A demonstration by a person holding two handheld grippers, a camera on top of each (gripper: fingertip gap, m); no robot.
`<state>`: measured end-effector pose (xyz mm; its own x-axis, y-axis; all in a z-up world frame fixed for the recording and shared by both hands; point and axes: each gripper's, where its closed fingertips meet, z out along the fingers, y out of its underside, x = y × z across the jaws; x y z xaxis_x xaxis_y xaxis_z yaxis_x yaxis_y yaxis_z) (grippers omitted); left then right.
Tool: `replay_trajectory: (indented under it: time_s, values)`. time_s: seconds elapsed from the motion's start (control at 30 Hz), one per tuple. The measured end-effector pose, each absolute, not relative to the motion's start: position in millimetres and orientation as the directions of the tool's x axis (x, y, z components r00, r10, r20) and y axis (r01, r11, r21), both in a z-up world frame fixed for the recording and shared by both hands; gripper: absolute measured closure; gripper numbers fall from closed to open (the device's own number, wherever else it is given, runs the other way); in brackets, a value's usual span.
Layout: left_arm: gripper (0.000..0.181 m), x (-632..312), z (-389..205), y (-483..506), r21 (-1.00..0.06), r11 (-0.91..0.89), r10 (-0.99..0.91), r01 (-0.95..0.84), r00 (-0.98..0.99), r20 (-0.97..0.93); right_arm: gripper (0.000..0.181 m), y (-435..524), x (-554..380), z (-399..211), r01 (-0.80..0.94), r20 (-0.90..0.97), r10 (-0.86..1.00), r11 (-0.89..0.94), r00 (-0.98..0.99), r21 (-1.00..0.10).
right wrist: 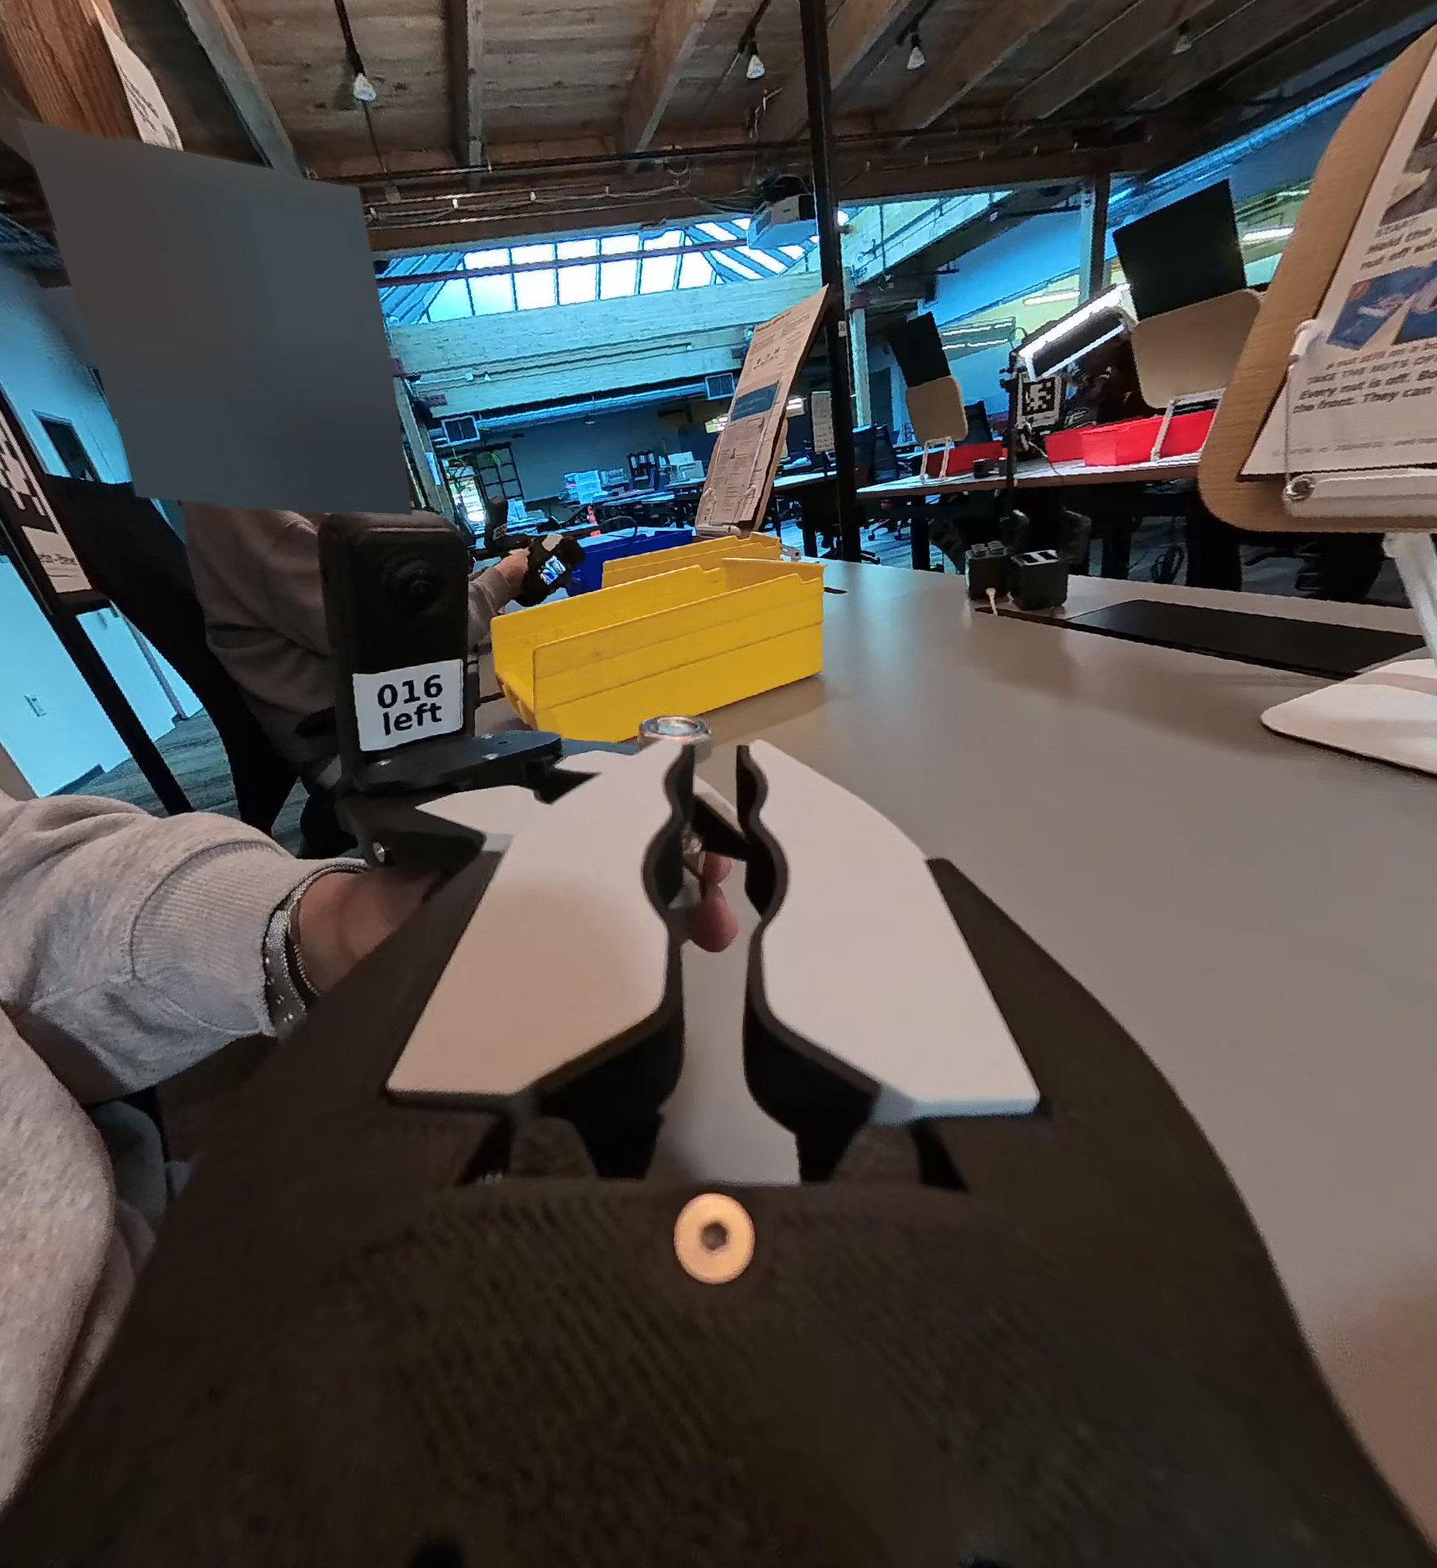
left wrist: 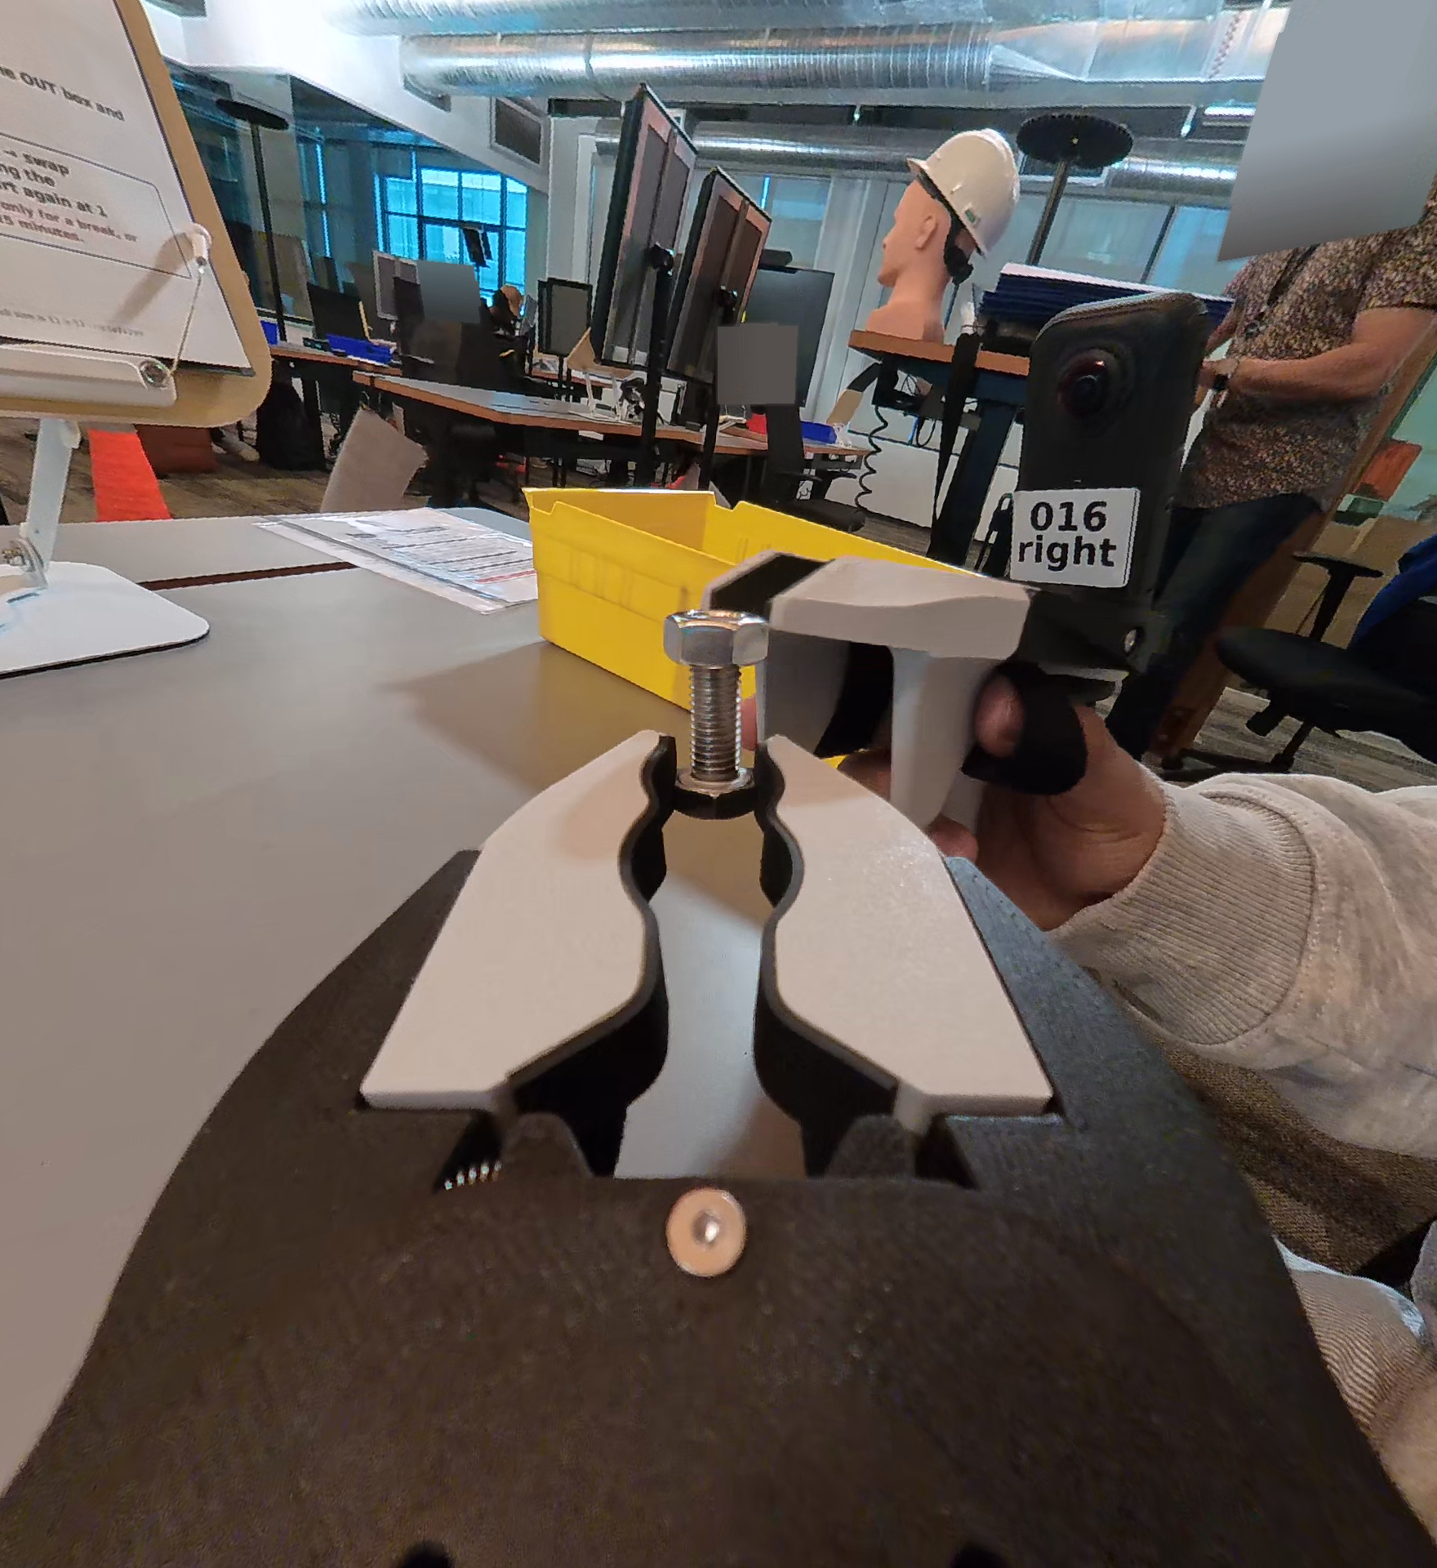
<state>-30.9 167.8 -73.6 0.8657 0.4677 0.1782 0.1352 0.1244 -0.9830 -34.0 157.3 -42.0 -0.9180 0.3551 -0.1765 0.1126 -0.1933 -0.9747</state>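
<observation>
Left tongs (left wrist: 713, 768) clenched on nut (left wrist: 713, 782) of upright bolt (left wrist: 713, 679) above table (left wrist: 274, 764), right tongs (right wrist: 715, 764) parted beside bolt head, near yellow bin (left wrist: 613, 560).

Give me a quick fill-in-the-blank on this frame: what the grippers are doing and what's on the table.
1. The left gripper has its jaws shut on the ___ threaded onto the bolt.
2. The bolt stands upright with its hex head pointing ___.
3. The right gripper is nearest the bolt's hex ___.
4. The bin on the table behind the bolt is ___.

Missing words: nut; up; head; yellow.
</observation>
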Motion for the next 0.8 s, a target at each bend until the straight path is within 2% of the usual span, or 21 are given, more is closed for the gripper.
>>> replay_trajectory:
  time_s: [0.27,0.53,0.67,0.8]
  values:
    - [0.164,-29.1,-74.6,169.4,-0.984,0.118,0.463,0.134,0.869,0.174,0.161,149.5,-27.2,-42.5,0.108,-0.162,0.325,-0.179,-0.932,-0.978]
    - [0.164,-30.5,-73.2,167.8,-0.982,0.13,0.464,0.139,0.867,0.184,0.166,150.3,-28.2,-43.6,0.103,-0.156,0.336,-0.17,-0.929,-0.98]
    - [0.164,-29.8,-73.3,169.9,-0.983,0.126,0.459,0.137,0.87,0.18,0.178,154.6,-30.8,-44.1,0.113,-0.169,0.349,-0.175,-0.922,-0.978]
    - [0.164,-29.6,-73.2,172.3,-0.983,0.124,0.453,0.136,0.874,0.178,0.175,157.9,-30.6,-41.8,0.118,-0.18,0.349,-0.192,-0.92,-0.974]
